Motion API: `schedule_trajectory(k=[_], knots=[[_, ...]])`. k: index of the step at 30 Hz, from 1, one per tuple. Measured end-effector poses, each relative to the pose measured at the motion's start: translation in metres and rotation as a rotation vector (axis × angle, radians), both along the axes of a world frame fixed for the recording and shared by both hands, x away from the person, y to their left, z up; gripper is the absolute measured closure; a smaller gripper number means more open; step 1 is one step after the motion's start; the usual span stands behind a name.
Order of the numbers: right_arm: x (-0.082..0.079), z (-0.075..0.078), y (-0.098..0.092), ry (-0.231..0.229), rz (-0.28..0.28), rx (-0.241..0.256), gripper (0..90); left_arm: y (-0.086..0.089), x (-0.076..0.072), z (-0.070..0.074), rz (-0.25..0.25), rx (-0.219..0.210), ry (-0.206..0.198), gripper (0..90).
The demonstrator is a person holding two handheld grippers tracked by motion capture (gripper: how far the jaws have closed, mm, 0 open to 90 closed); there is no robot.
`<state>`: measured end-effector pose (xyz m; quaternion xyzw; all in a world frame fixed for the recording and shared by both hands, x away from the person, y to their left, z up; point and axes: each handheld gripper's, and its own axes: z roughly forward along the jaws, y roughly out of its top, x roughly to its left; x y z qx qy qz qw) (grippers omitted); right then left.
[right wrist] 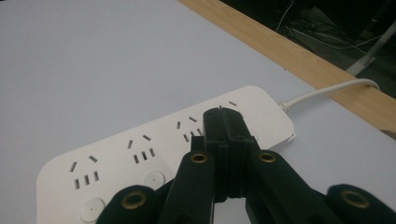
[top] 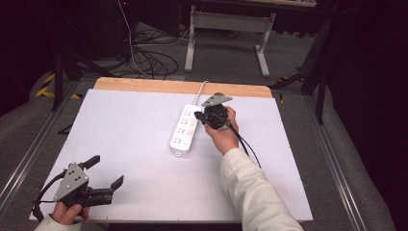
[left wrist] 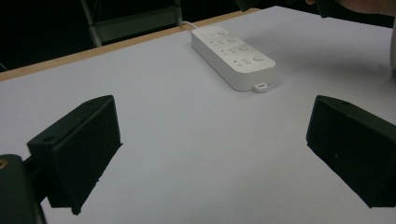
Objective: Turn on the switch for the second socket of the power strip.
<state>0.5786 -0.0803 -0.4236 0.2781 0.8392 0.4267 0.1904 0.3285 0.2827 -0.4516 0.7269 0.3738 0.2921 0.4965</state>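
Right gripper (right wrist: 227, 122), jaws pressed together with nothing between them, sits over the far end of the white power strip (top: 185, 129) mid-surface, likely pressing a switch or socket; next needs a steady downward push. Left gripper (top: 103, 173) idles wide open, empty, near corner.

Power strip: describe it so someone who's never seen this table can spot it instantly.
On the white table, look toward the far wooden edge, a little right of centre. The power strip lies there, long and white, with rows of sockets and round buttons and a white cord leaving its far end over that edge. The right gripper, fingers shut, sits over its far end.
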Motion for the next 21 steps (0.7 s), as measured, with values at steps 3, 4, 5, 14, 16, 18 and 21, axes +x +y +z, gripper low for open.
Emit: schedule_trajectory(k=[3, 4, 5, 14, 16, 18, 21], knots=[[0.005, -0.005, 0.005, 0.015, -0.016, -0.008, 90.0, 0.0, 0.0, 0.0, 0.001, 0.0, 0.002, 3.5], [0.007, -0.006, 0.006, 0.019, -0.017, -0.01, 90.0, 0.0, 0.0, 0.0, -0.001, 0.001, 0.003, 3.5], [0.008, -0.008, 0.007, 0.022, -0.018, -0.013, 90.0, 0.0, 0.0, 0.0, 0.0, 0.002, 0.003, 3.5], [0.014, -0.019, 0.016, 0.051, -0.027, -0.038, 90.0, 0.0, 0.0, 0.0, -0.002, 0.001, 0.004, 3.5], [0.015, -0.021, 0.018, 0.059, -0.03, -0.039, 90.0, 0.0, 0.001, 0.0, -0.002, 0.0, 0.004, 3.5], [0.015, -0.021, 0.018, 0.063, -0.03, -0.041, 90.0, 0.0, 0.001, 0.0, -0.003, 0.0, 0.004, 3.5], [0.017, -0.025, 0.018, 0.074, -0.034, -0.035, 90.0, 0.0, 0.0, 0.0, -0.005, 0.001, 0.003, 3.5]])
